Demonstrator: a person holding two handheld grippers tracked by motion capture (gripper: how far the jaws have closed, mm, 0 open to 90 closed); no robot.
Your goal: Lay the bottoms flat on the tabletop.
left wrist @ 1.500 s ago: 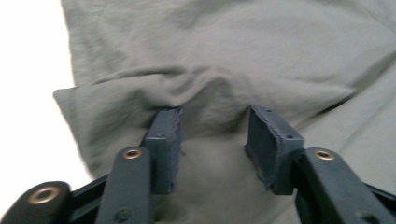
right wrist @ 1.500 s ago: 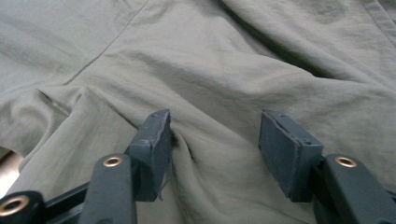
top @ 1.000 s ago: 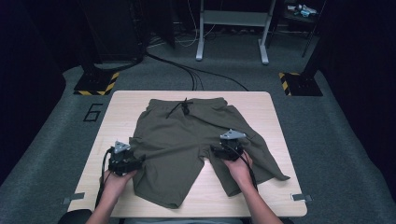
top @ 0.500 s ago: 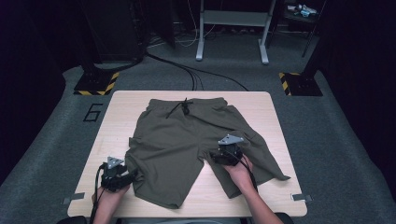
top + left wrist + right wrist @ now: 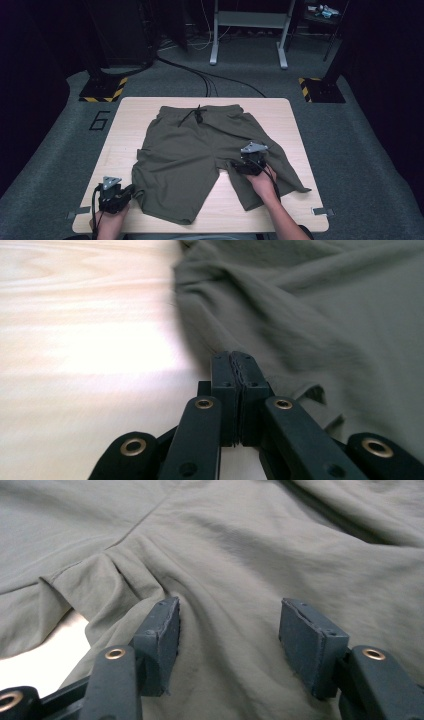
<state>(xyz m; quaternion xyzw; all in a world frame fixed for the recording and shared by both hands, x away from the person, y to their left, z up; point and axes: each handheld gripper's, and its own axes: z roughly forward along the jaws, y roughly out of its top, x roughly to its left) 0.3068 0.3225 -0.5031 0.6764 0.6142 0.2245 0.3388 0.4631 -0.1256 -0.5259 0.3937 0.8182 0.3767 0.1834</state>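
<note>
Shorts (image 5: 200, 155): olive, spread flat on the table (image 5: 125, 130), waistband and drawstring (image 5: 196, 116) at the far side, both legs toward you. The cloth looks thin, light and limp; expect it to drape, wrinkle and slide on the smooth wood rather than hold a shape. Your left gripper (image 5: 131, 192) sits at the near left corner, beside the left leg hem; its jaws are pressed together, and whether any cloth lies between them cannot be told. Your right gripper (image 5: 227, 630) rests with jaws spread apart on the right leg near the crotch seam. Take hold at hems or seams, where doubled fabric gives firmer purchase.
</note>
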